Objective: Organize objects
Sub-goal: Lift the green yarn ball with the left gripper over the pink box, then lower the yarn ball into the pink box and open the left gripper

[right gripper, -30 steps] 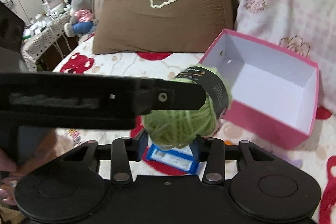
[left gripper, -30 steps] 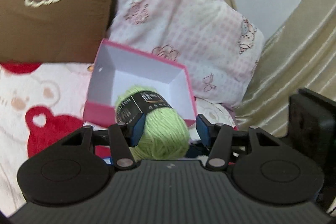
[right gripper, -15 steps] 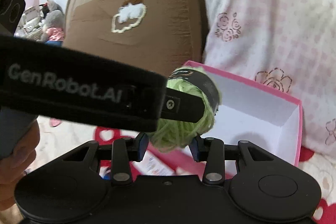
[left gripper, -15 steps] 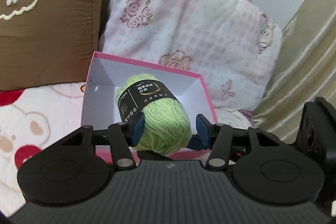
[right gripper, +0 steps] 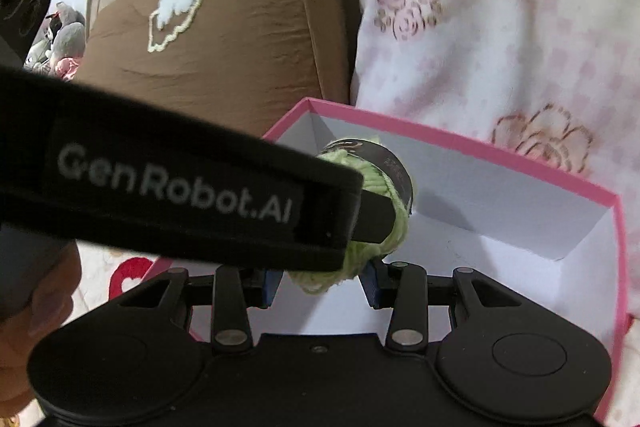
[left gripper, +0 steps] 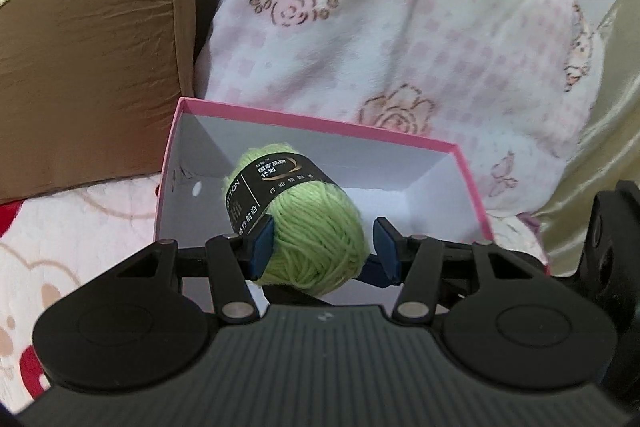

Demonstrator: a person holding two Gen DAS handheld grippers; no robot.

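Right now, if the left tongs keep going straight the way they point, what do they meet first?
Probably the white inside of the pink box. The left tongs carry the green yarn ball over the open box, so the yarn would likely touch first; depth is unclear.

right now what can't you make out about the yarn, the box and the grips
- Left wrist view: the underside of the green yarn ball and the pink box floor beneath it are hidden by the ball and the left gripper body.
- Right wrist view: most of the ball is covered by the left gripper's black body, so the right gripper pad contact is unclear.
- Whether the ball touches the box floor: cannot tell.
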